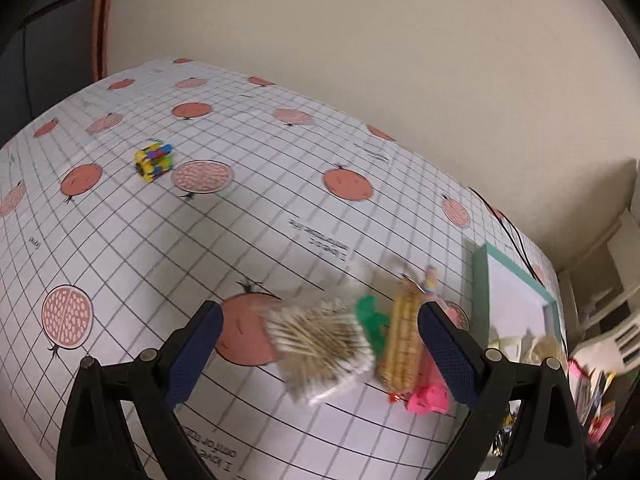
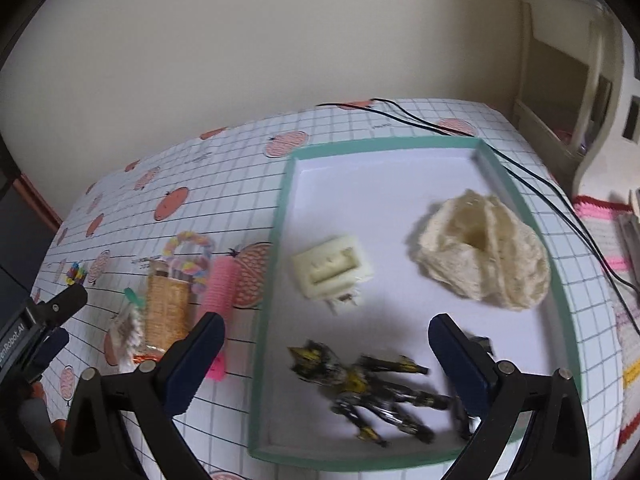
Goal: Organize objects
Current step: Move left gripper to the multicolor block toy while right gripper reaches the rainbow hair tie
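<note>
Both spread wide: left hand-held gripper (image 1: pixel 320 344) w/ cotton swabs (image 1: pixel 320 354) seemingly between, right hand-held gripper (image 2: pixel 326 354) empty.

Left gripper (image 1: pixel 320 344) hangs over a gridded tablecloth (image 1: pixel 240 240), jaws spread around blurred cotton swabs (image 1: pixel 320 344) and a wafer pack (image 1: pixel 402 344). Pink roller (image 1: pixel 430 396) at five o'clock, tray (image 1: pixel 480 272) at three, block toy (image 1: pixel 153 160) at eleven.

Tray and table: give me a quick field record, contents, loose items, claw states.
tray: teal rim, white floor
in tray: cream plug adapter; cream knit piece; black-yellow robot figure
on table beside tray: cotton swab pack; wafer pack; pink hair roller
far off: colourful block cube
left claw: open
right claw: open, empty
</note>
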{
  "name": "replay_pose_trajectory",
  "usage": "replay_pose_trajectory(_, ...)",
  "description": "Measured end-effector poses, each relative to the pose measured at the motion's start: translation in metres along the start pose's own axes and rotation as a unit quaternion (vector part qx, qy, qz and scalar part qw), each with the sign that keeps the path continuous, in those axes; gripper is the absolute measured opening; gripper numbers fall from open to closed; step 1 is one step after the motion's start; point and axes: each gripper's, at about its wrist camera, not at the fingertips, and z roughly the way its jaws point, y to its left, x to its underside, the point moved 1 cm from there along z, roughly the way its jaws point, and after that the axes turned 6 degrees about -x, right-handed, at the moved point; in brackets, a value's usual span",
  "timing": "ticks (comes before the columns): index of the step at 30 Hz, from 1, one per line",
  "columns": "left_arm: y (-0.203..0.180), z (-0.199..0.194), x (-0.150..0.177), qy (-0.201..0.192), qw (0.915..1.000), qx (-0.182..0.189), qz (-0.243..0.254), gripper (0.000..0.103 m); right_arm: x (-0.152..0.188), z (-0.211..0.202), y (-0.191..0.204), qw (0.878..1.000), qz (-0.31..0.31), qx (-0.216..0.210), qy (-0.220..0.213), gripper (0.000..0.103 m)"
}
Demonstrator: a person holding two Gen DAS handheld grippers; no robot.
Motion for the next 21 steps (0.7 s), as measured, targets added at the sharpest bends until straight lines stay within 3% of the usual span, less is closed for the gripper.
replay_pose_trajectory(4, 0.011, -0.003, -0.008, -0.024, 0.9997, -0.007, 0.000, 0.098, -0.004, 0.009, 0.016, 1.000, -0.017, -0.005, -0.001, 0.103)
replay_pose_trajectory(12, 0.046, -0.009, -0.029, -0.048, 0.9983, -0.032, -0.001, 0.098, -0.016, 0.012, 0.051, 0.998, -0.025, -0.055, -0.011, 0.103)
replay_pose_trajectory(21, 0.104, 0.018, -0.045, -0.015, 0.9970, -0.059, -0.048, 0.098, -0.016, 0.027, 0.076, 0.996, -0.066, -0.058, 0.006, 0.103)
